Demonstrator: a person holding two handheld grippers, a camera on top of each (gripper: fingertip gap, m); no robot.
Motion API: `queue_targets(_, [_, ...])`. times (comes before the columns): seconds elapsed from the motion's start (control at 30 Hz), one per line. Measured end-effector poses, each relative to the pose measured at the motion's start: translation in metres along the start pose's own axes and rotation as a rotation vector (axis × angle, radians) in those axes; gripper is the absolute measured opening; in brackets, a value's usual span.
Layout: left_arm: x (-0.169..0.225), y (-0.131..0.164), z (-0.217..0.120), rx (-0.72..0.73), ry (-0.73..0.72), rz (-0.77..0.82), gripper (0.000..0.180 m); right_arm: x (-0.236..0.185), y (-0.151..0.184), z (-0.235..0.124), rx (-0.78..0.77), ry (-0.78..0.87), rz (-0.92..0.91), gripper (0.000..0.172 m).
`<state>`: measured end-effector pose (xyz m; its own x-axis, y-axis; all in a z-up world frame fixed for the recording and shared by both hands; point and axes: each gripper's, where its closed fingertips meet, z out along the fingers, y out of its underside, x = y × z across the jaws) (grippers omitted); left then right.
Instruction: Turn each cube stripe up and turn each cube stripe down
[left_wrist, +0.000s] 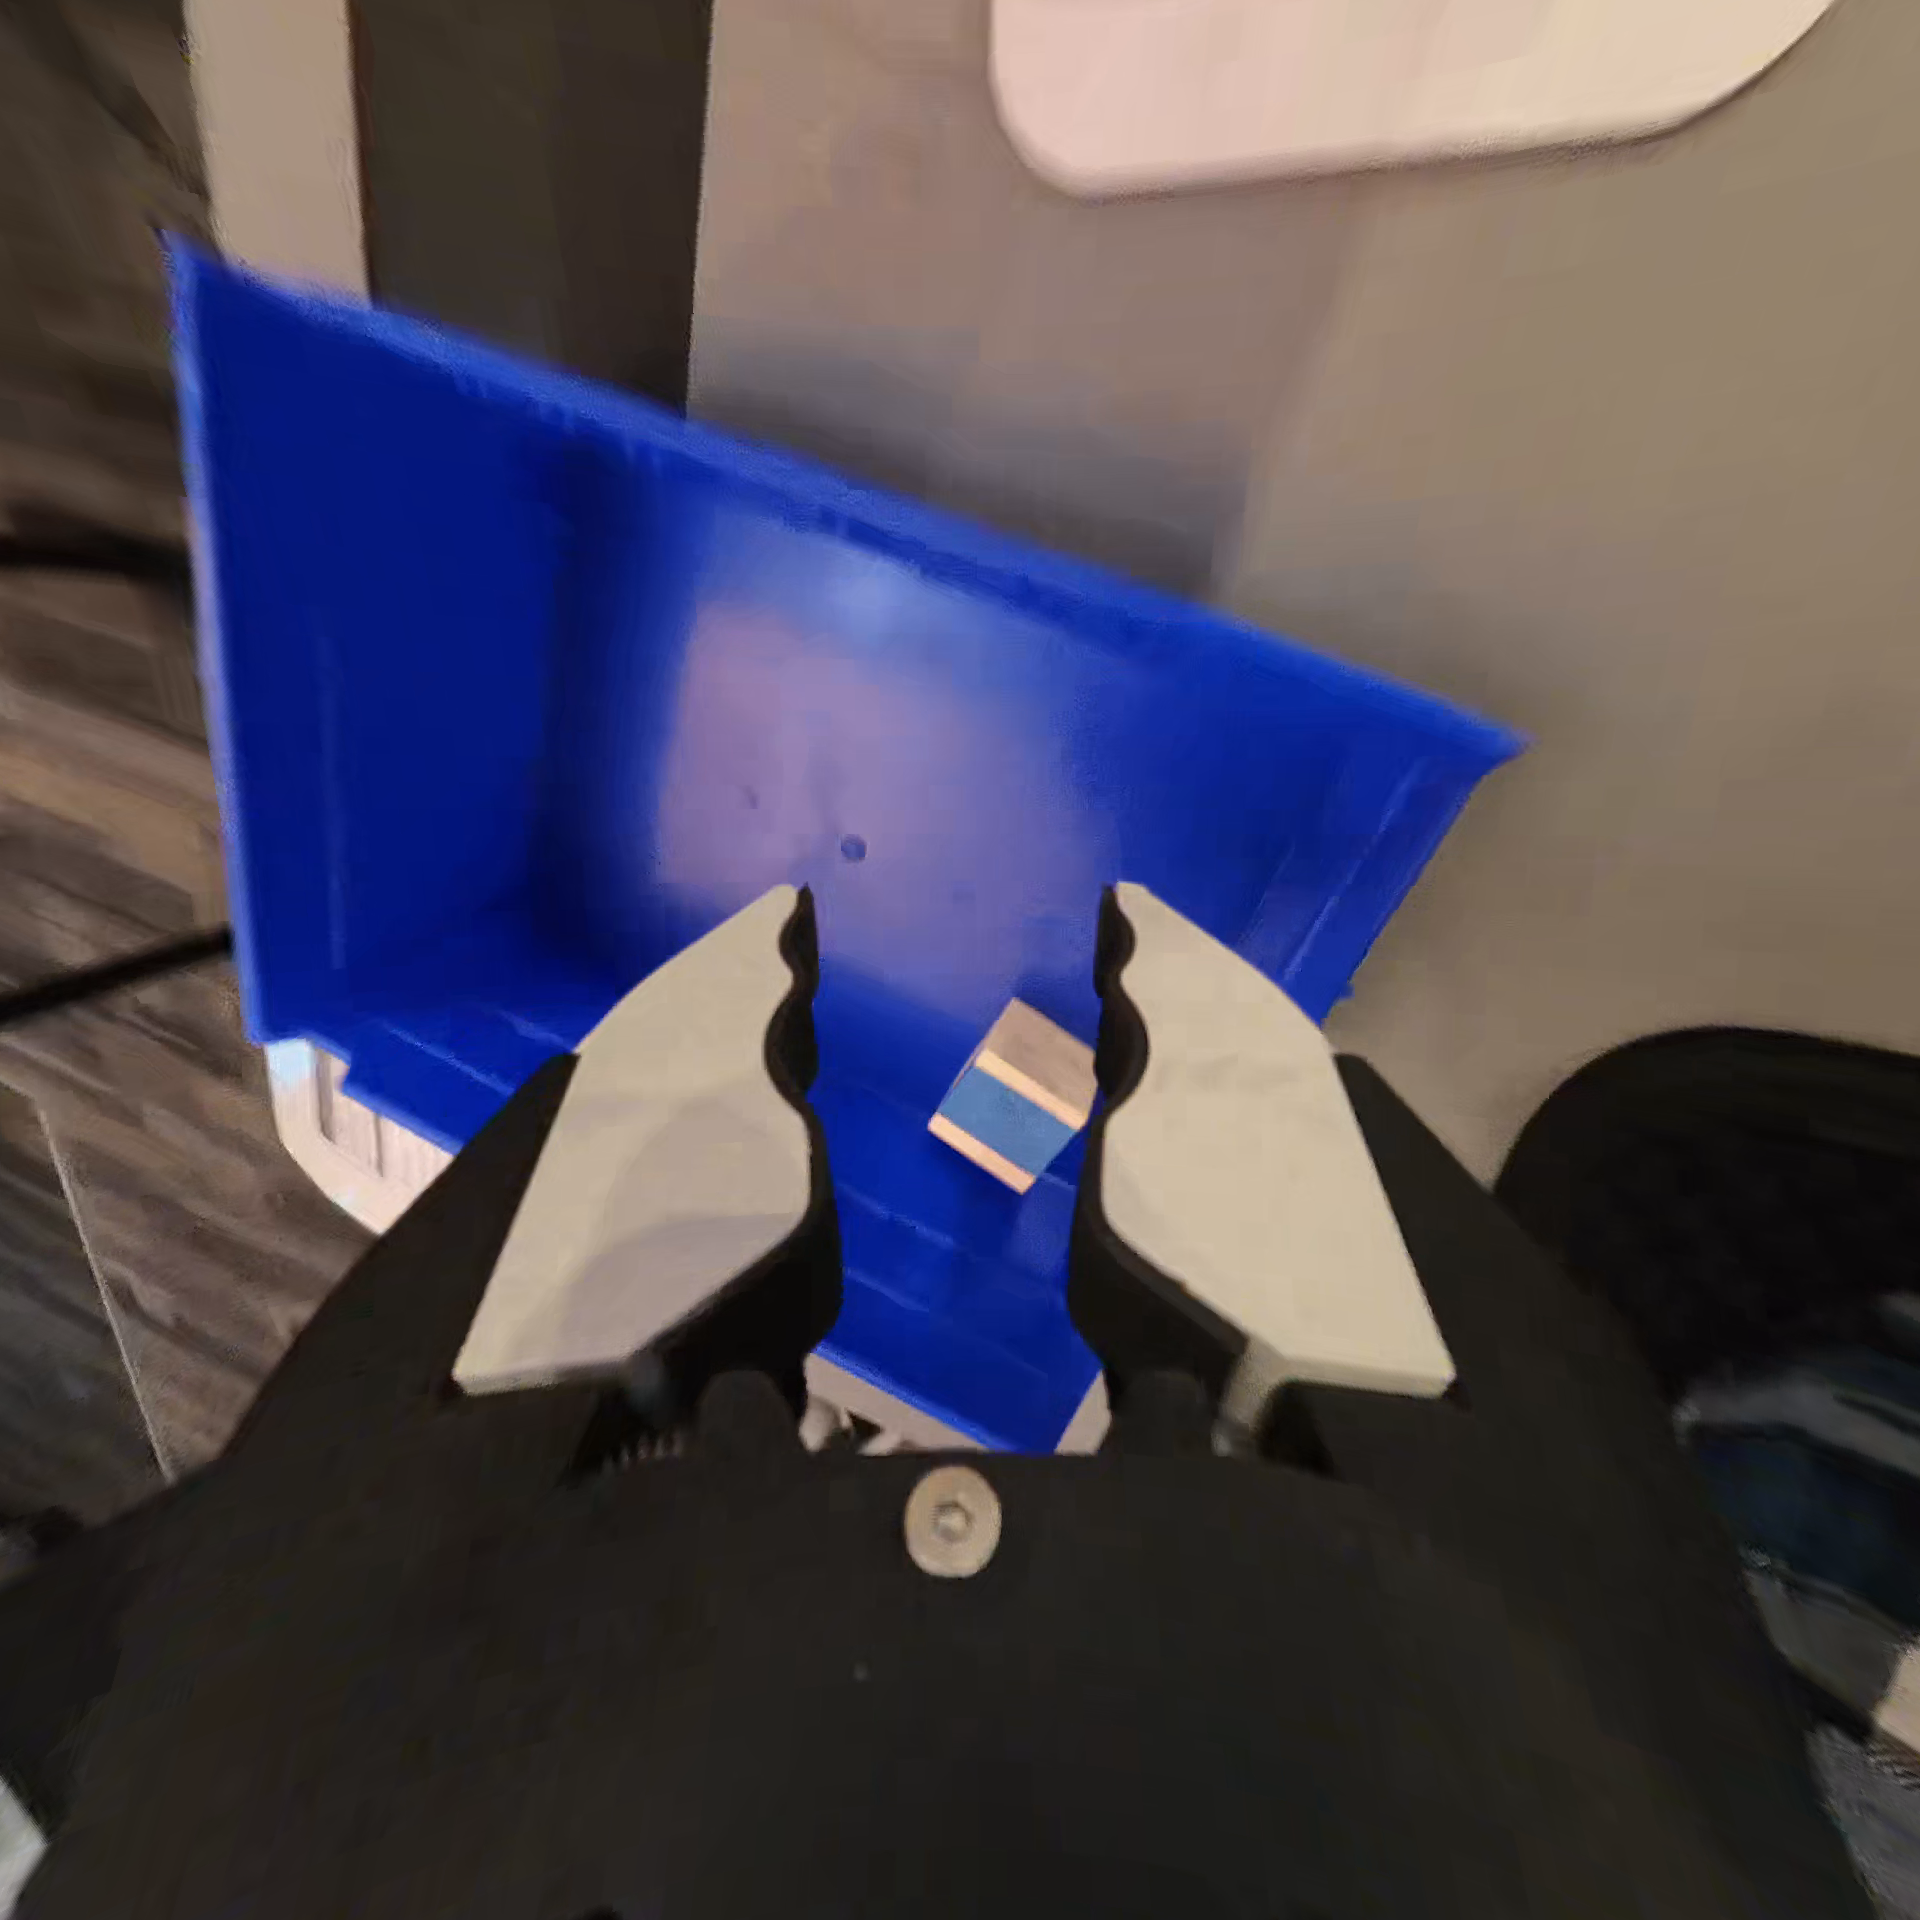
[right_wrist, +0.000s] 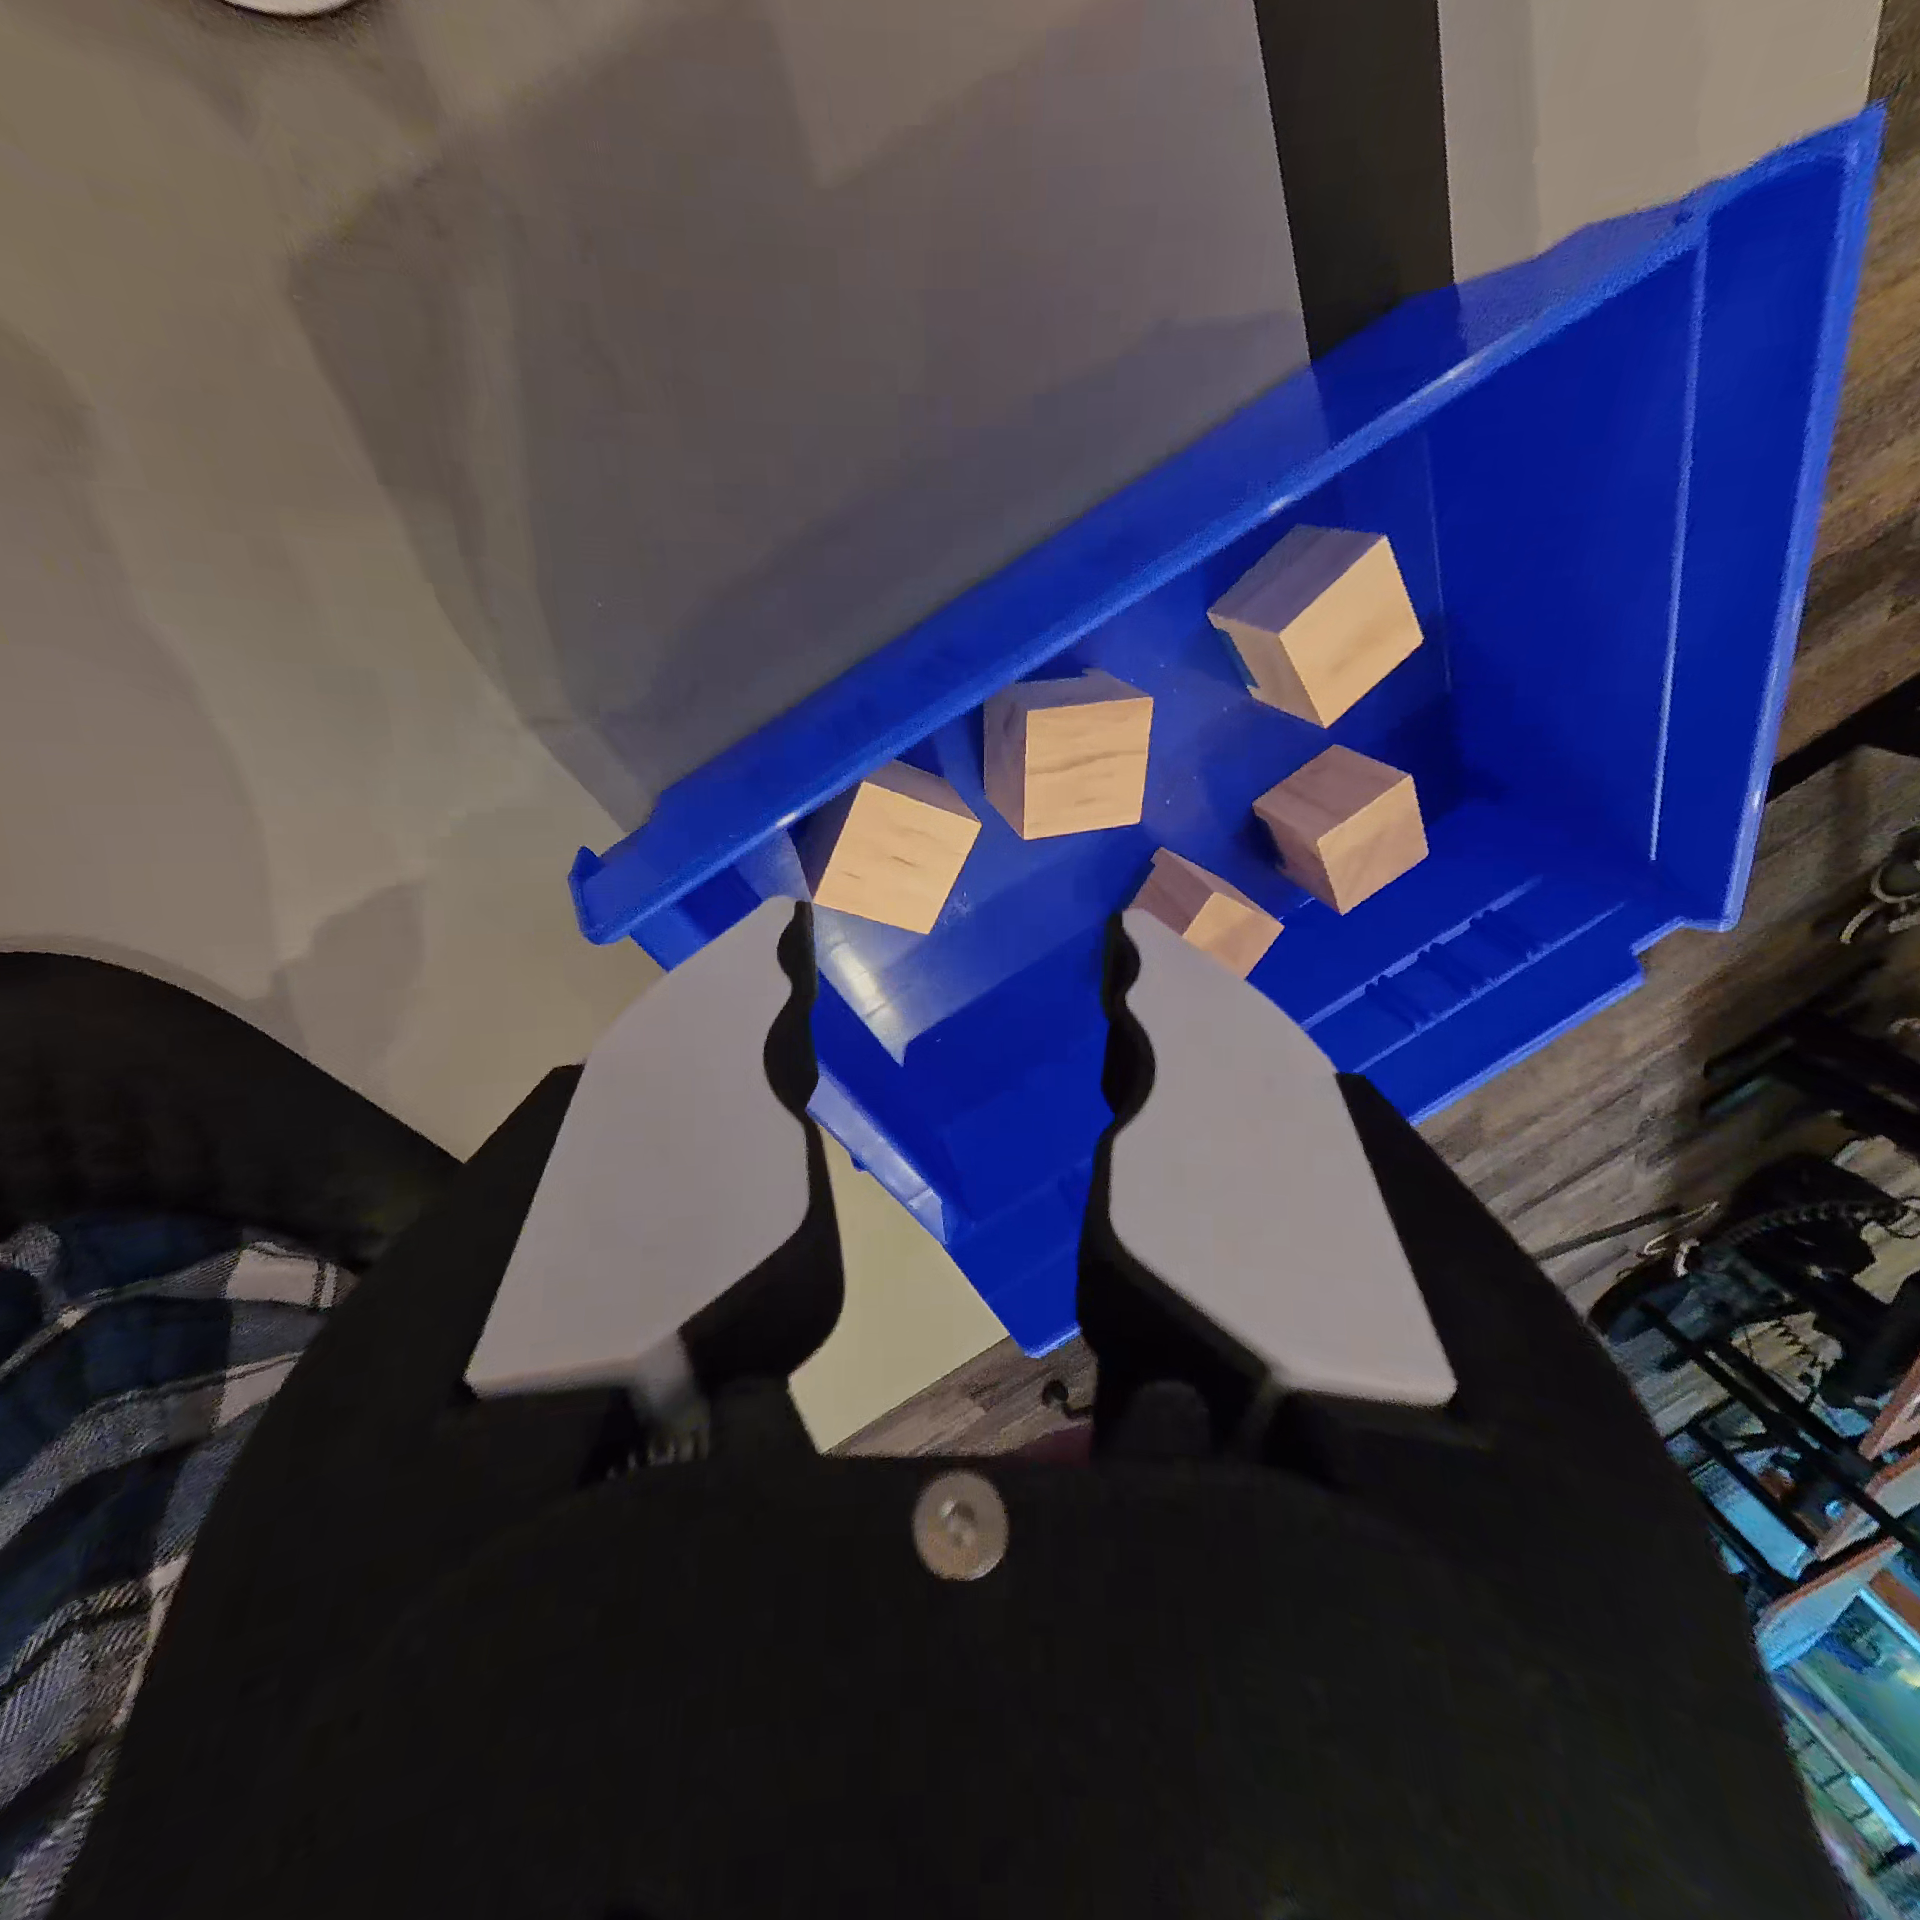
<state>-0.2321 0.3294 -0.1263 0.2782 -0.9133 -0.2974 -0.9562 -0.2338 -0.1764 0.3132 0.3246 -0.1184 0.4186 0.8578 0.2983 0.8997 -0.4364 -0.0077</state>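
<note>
Left wrist view: your left gripper (left_wrist: 956, 904) hangs over a blue bin (left_wrist: 436, 675), its jaws spread wide with nothing between the pads. One cube (left_wrist: 1013, 1093) lies on the bin floor, near the low front lip, just beside the inner edge of the right finger (left_wrist: 1226, 1039); you cannot tell from here whether it touches that finger. The cube sits turned cornerwise to the gripper. A blue stripe crosses the face turned toward the camera, with pale wood edging on both sides of it, so the stripe faces sideways, neither up nor down. A cube has no long axis; the stripe runs from lower left to upper right. The view is blurred. A gray table (left_wrist: 1558, 520) lies beyond the bin.

Right wrist view: your right gripper (right_wrist: 956, 925) is also released, jaws wide, empty, poised above the open front of a blue bin (right_wrist: 1558, 520). Five wooden cubes (right_wrist: 1070, 753) sit scattered on its floor, each turned at its own angle. Their visible faces show plain wood. The nearest cube (right_wrist: 1210, 914) is partly hidden behind the right finger (right_wrist: 1205, 1039).
</note>
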Motion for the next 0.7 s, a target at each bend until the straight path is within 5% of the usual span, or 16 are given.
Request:
queue_targets(0.03, [-0.003, 0.013, 0.011, -0.04, 0.03, -0.032, 0.051, -0.001, -0.002, -0.002, 0.008, 0.001, -0.009, 0.053])
queue_targets(0.23, [0.001, 0.091, 0.059, -0.309, 0.198, -0.212, 0.055, -0.007, -0.01, -0.006, 0.037, -0.003, -0.041, 0.05])
queue_targets(0.47, [0.009, 0.112, 0.062, -0.426, 0.233, -0.378, 0.077, -0.011, -0.015, -0.001, 0.026, -0.013, -0.065, 0.05])
queue_targets(0.7, [0.021, 0.122, 0.077, -0.493, 0.339, -0.463, 0.056, -0.017, -0.025, 0.001, 0.02, -0.014, -0.105, 0.049])
